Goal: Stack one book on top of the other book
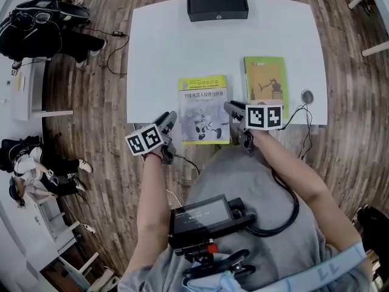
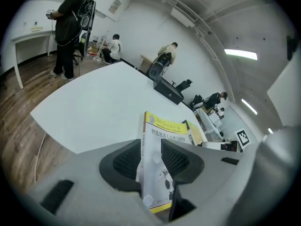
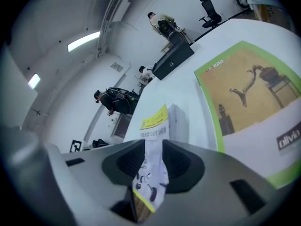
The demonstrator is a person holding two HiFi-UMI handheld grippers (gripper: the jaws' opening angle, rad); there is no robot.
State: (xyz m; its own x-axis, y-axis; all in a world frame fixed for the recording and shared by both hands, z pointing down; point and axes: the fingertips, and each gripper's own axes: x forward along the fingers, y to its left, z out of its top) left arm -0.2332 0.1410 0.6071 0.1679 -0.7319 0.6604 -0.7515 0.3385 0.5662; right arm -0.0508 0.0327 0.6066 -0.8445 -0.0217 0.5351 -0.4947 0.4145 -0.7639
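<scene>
I have both tongs on the yellow-and-white book (image 1: 203,109), which sits at the lower middle of the head view, at the near edge of the white bench (image 1: 164,47). The left tongs (image 1: 171,120) clamp the book's lower left corner. The left gripper view shows the cover pinched between the two ribbed pads, with the spine running away from me. The right tongs (image 1: 233,109) grip the book's right edge the same way, the glossy cover squeezed between the pads (neither pair is fully closed, since the book's thickness holds them apart).

The green book (image 1: 265,79) lies flat, just to the right of the yellow one and a little higher in the frame, with a narrow strip of bare bench between them. A black box (image 1: 217,3) sits at the top edge of the bench, well out of the way, and a small round fitting (image 1: 307,96) lies right of the green book.

I judge this to be the pick-up step: the grasp is made and nothing is stacked yet. From the gripper views the near edge looks tipped up, though I cannot tell whether the far edge has left the bench.

Next I need to raise both hands together so the book stays level, carry it right and slightly up-frame, and square it over the green cover. Then I lower it flat before letting go.
</scene>
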